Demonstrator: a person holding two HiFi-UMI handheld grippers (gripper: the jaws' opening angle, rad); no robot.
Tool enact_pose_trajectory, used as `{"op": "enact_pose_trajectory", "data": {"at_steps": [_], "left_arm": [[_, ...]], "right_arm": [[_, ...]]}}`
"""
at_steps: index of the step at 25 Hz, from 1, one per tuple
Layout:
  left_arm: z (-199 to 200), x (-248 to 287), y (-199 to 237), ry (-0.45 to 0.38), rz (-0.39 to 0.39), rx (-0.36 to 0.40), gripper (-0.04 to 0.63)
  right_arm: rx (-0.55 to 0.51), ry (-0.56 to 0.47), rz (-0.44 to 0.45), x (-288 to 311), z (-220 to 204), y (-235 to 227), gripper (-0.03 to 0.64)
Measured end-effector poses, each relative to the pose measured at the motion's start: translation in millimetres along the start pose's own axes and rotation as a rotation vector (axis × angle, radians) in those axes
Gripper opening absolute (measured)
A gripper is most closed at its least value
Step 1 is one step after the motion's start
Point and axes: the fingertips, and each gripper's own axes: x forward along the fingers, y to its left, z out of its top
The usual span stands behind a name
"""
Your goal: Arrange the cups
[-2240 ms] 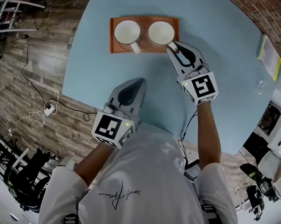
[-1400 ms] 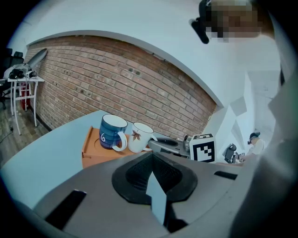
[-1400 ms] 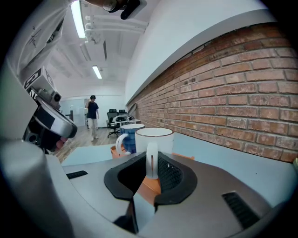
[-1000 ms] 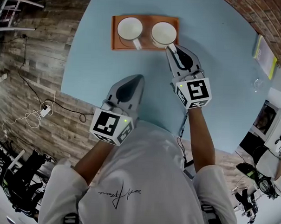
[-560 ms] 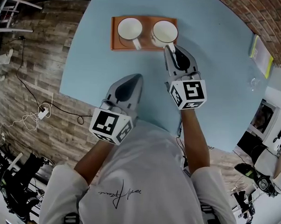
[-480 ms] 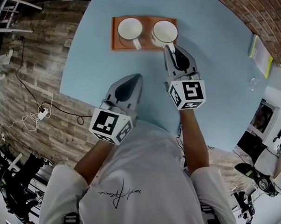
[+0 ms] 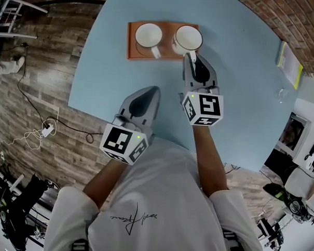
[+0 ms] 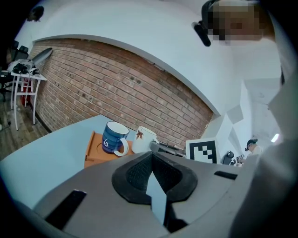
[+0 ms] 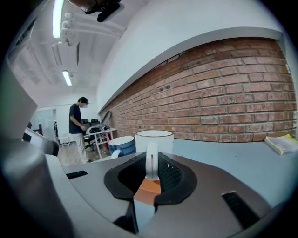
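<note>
An orange tray (image 7: 137,49) sits at the far side of the light blue table (image 7: 246,105). On it stand a blue cup (image 7: 148,34) at the left and a white cup (image 7: 188,38) at the right. My right gripper (image 7: 189,55) is shut on the white cup's handle (image 9: 152,160), which stands upright between its jaws. The white cup (image 9: 154,138) is straight ahead in the right gripper view, with the blue cup (image 9: 122,145) to its left. My left gripper (image 7: 156,91) hangs shut and empty over the table's near side, well short of the tray (image 8: 93,155).
A yellow-green book (image 7: 288,56) lies near the table's far right edge. The table's left edge drops to a wooden floor with cables (image 7: 48,125). A person (image 9: 76,124) stands by desks far off in the room.
My right gripper has swung its rear end leftward, so it now points straight at the white cup, and the handle turned with it. The left gripper has stayed put.
</note>
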Motion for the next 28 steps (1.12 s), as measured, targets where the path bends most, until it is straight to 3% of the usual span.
{"op": "enact_pose_trajectory", "data": {"at_steps": [3, 11, 28], "left_arm": [[2, -2, 2, 0.005, -0.01, -0.044, 0.008], [1, 1, 1, 0.012, -0.014, -0.033, 0.009], [3, -7, 10, 0.016, -0.009, -0.027, 0.009]], "right_arm": [[0.014, -0.009, -0.03, 4, -1, 4, 0.066], [0.026, -0.025, -0.129, 4, -4, 1, 0.066], [-0.005, -0.025, -0.19, 6, -20, 12, 0.066]]}}
